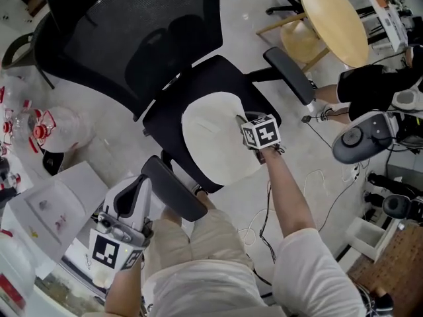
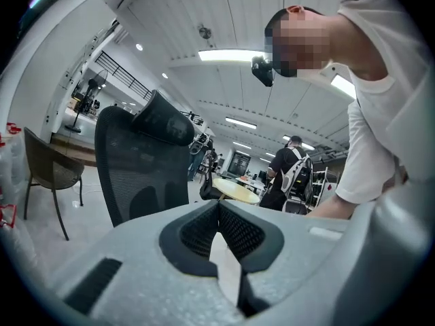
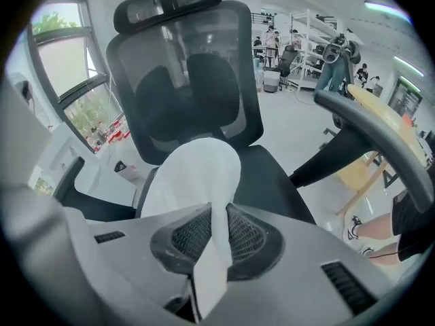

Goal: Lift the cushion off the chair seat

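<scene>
A white cushion (image 1: 211,137) lies tilted over the black seat (image 1: 221,74) of a mesh-backed office chair (image 1: 125,32). Its right edge is raised off the seat. My right gripper (image 1: 240,119) is shut on that edge. In the right gripper view the cushion (image 3: 194,175) runs from the pinched fold between the jaws of the right gripper (image 3: 219,212) up toward the chair back. My left gripper (image 1: 140,181) hangs at the lower left beside the near armrest (image 1: 175,187), apart from the cushion. The left gripper (image 2: 218,212) has its jaws together, with only a thin white sliver between them.
The chair's far armrest (image 1: 289,74) juts out to the right of the seat. A round wooden table (image 1: 334,18) and a seated person (image 1: 370,88) are at the upper right. Papers and a box (image 1: 53,210) and plastic bags (image 1: 46,127) crowd the left. Cables (image 1: 317,177) lie on the floor.
</scene>
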The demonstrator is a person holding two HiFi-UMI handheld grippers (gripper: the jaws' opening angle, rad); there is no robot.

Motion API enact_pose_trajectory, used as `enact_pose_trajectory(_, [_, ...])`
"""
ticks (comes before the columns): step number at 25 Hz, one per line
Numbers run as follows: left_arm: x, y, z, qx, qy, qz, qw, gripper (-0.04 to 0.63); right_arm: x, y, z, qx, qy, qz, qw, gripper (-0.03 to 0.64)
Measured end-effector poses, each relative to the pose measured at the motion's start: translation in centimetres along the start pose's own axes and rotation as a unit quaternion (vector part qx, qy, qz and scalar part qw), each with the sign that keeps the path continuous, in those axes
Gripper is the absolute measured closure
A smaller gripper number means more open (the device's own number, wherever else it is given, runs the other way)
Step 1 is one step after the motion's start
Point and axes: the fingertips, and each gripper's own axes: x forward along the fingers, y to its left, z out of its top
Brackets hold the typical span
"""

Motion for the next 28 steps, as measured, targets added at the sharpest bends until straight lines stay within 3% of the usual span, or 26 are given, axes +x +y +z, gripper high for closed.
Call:
enact_pose_trajectory(12, [0.1, -3.7, 4.6, 0.029, -0.018, -0.047, 0.9983, 0.578, -7.8, 1.2, 0.1, 0.099, -0.044, -0.021, 0.994, 0.560])
enact_pose_trajectory(20, [1.3, -4.9, 8.0, 0.048, -0.023, -0.048, 0.9974, 0.578, -11.7, -0.2, 2.3, 0.179, -0.092, -0.016, 0.979, 0.560])
enact_pose_trajectory(28, [1.9, -6.0, 11.7, 0.085, -0.043, -0.044, 0.9945, 0.578, -14.8, -0.8, 4.5, 0.193, -0.129, -0.018, 0.972, 0.560])
